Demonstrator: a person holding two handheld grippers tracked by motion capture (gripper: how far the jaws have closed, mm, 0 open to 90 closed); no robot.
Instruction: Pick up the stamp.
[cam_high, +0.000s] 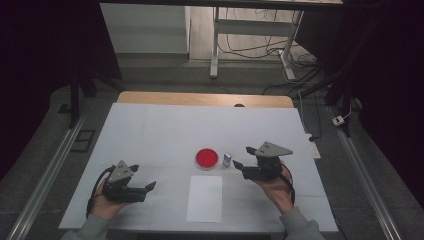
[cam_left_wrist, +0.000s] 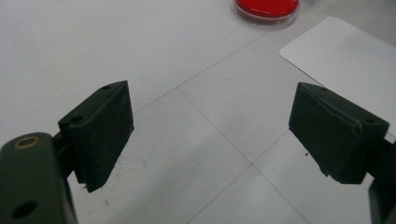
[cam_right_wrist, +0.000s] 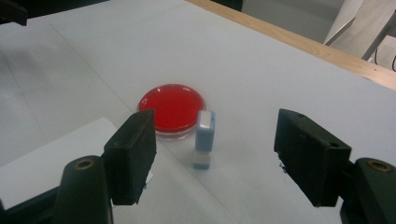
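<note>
- Dim room; white-covered table (cam_high: 150, 130) with a wooden far edge, cables seen on the floor beyond.
- Red petri dish (cam_high: 207, 158) set near the table centre; small blue-and-white block (cam_high: 227, 159) stood upright just right of it, apart from the dish as far as can be told.
- White sheet of paper (cam_high: 205, 198) laid flat, near side of the dish.
- Right hand-held gripper (cam_high: 241, 157) held above the table just right of the block, jaws wide apart, nothing clamped; block and dish framed between its jaws in the right gripper view.
- Left hand-held gripper (cam_high: 143, 178) held at near left, jaws apart and empty, well apart from the dish.
</note>
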